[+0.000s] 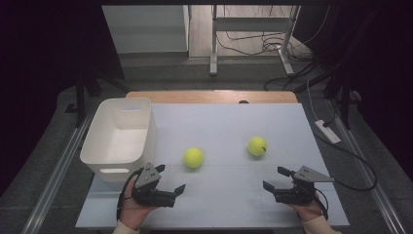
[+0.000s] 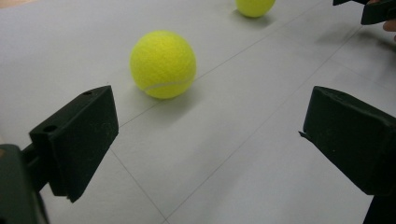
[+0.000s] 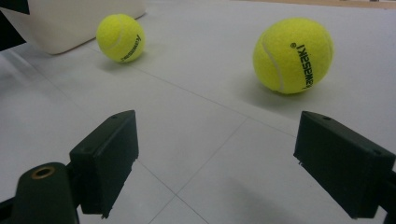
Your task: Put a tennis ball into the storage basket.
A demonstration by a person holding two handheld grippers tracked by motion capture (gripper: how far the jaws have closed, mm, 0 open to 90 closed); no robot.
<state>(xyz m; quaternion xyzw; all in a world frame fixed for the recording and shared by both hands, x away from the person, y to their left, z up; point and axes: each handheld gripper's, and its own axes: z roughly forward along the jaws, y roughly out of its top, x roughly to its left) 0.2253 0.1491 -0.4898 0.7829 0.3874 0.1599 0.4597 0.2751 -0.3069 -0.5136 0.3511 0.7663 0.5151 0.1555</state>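
Two hand-held grippers poised low at the near edge, jaws spread.

The left gripper [image 1: 170,179] is held in the left hand [image 1: 132,210], which enters from the bottom edge; its jaws are seen wide apart with nothing between them, directed forward and toward the right. The right gripper [image 1: 274,179] is gripped by the right hand [image 1: 308,212], a pale sleeve [image 1: 319,225] being visible at the wrist; its jaws are likewise parted and empty, directed toward the left.
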